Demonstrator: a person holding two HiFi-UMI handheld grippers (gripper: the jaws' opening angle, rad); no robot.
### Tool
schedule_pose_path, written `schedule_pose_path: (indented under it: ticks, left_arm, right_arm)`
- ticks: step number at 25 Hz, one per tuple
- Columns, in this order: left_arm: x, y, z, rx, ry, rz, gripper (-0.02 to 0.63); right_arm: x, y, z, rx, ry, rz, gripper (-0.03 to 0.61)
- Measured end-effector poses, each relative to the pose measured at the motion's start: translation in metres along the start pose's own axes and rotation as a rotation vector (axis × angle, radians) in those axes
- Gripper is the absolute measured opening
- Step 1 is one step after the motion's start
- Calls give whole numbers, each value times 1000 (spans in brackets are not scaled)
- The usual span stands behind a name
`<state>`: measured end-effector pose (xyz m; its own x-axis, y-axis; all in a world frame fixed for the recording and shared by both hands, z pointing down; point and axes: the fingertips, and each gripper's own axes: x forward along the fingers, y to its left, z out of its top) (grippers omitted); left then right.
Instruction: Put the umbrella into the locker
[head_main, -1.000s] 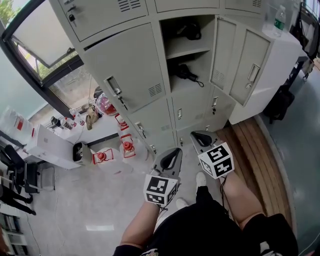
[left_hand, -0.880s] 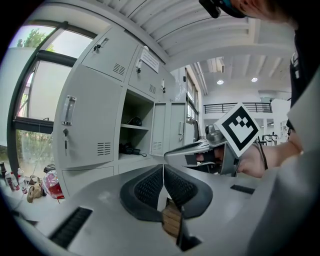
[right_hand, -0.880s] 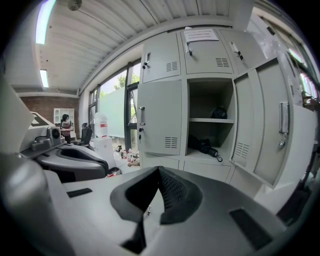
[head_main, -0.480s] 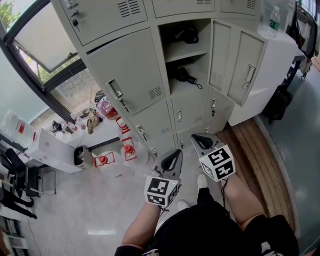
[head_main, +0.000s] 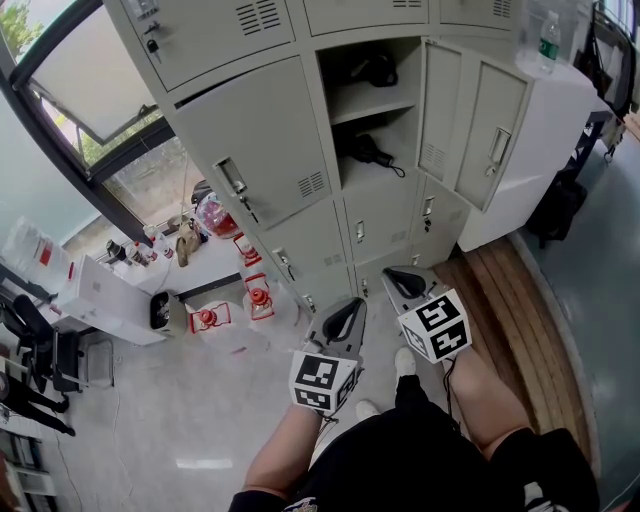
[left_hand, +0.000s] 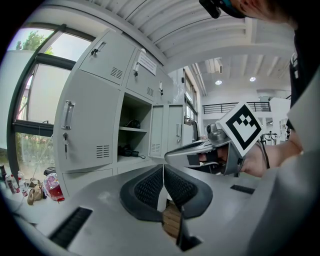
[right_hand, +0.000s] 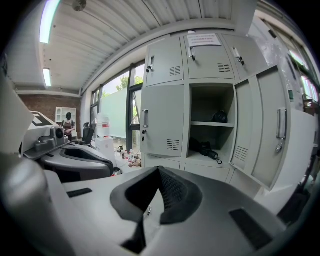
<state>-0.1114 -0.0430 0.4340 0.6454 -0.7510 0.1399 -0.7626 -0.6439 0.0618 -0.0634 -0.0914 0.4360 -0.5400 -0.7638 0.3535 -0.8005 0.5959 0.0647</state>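
Jaws on left gripper and right gripper are both clenched, empty. Black folded umbrella sits well ahead of them on the grey metal locker shelf. Its dangling strap might snag if the open door gets shut.

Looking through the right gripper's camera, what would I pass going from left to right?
left gripper → window → closed locker door → umbrella → open locker door
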Motion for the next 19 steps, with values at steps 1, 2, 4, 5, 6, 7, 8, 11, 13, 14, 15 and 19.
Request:
schedule_pose_path:
  ticks: [1,2,4,5,6,7,8,11,13,14,15,19]
  left_arm:
    - [0,0,0,0,-1,1,18]
    - [1,0,1,0,-2,2,18]
    - [2,0,2,-3,-4,3,18]
    - [2,-1,2,-4,-5,3,18]
    - [2,-1,2,-4,-6,2,18]
    - [3,-1,2,-4,-7,2,18]
    - [4,-2,2,-4,-7,1,18]
    - [6,-3,2,-4,-7,-3,18]
    - [7,-3,1,-5,-5,-4,18]
    - [7,-3,1,-6,-5,-4,18]
    - [7,-2,1,-6,-4,-3,18]
    - [8,1,-1,-9,2,-1,18]
  right_arm:
    - [0,0,0,0,-1,0,54]
    - [0,-1,0,1,-2,0,54]
    - [0,-1,-1,1,-1,1,54]
    - [0,-1,-1,1,0,2,54]
    - [0,-2,-2,2,1,3,54]
    - [0,-2,-3,2,2,3,54]
    - [0,-2,-3,3,3,3,54]
    - [0,-3,-6,5,8,3,54]
    - [0,-4,-6,8,9,4,54]
    - [1,-4,-6,8,9,4,54]
    - [1,-4,-6,9,8,4,54]
    - [3,-5,-5,10,7,5,54]
